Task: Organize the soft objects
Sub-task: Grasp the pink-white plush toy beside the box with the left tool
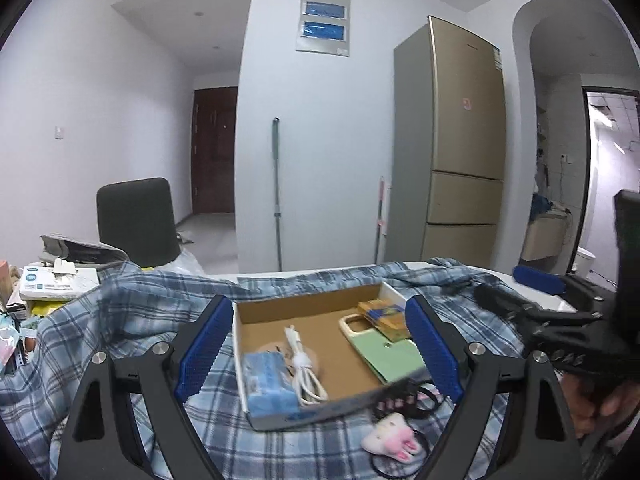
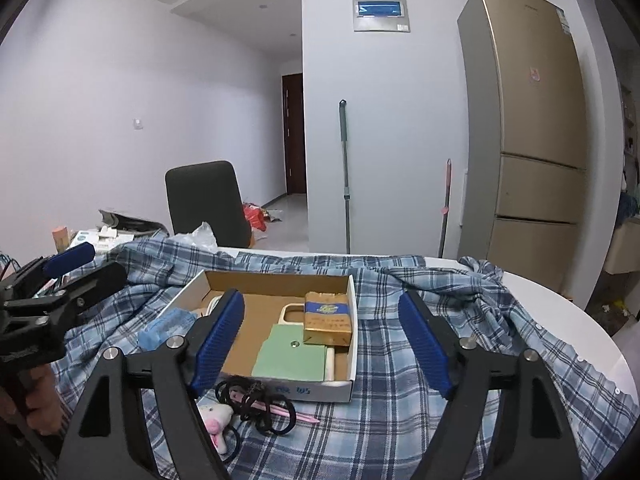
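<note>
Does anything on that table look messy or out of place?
Yes. A blue plaid shirt lies rumpled across the table like a cloth, with the cardboard box on it. Black hair ties and a small pink plush lie loose outside the box's front wall.

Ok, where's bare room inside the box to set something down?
Inside the cardboard box, bare floor lies at the back, between the white cable and the green phone case. Its right side is crowded by the case and the yellow packet; the blue pack fills the front-left corner.
</note>
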`<move>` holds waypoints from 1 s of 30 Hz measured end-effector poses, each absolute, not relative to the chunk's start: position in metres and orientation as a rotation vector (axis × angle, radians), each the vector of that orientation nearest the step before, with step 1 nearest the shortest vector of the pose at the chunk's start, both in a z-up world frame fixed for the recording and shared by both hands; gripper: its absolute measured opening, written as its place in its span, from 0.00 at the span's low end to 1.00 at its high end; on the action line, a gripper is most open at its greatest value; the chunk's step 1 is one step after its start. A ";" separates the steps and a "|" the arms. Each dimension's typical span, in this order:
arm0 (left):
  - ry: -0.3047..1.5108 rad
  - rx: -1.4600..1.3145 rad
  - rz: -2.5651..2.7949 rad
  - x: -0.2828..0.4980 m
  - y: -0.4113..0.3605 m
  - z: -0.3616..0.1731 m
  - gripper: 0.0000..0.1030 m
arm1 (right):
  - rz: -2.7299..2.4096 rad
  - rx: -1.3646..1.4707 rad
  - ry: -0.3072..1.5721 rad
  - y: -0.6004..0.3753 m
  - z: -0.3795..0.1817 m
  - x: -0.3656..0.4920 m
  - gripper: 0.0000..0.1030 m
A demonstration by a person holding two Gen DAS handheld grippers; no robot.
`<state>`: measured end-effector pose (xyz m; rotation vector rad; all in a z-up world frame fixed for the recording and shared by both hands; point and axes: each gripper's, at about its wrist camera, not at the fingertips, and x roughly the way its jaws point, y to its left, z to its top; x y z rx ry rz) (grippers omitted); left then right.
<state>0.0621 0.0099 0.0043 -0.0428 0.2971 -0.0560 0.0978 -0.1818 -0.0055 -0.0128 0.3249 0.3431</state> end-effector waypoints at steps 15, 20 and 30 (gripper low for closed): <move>0.395 0.026 -0.149 0.071 -0.005 -0.018 0.87 | 0.349 -0.020 0.392 -0.179 -0.029 0.103 0.77; 0.486 0.030 -0.235 0.081 -0.009 -0.026 0.76 | 0.348 -0.019 0.394 -0.182 -0.026 0.102 0.78; 0.790 0.026 -0.379 0.113 -0.023 -0.064 0.63 | 0.330 -0.004 0.496 -0.186 -0.035 0.118 0.78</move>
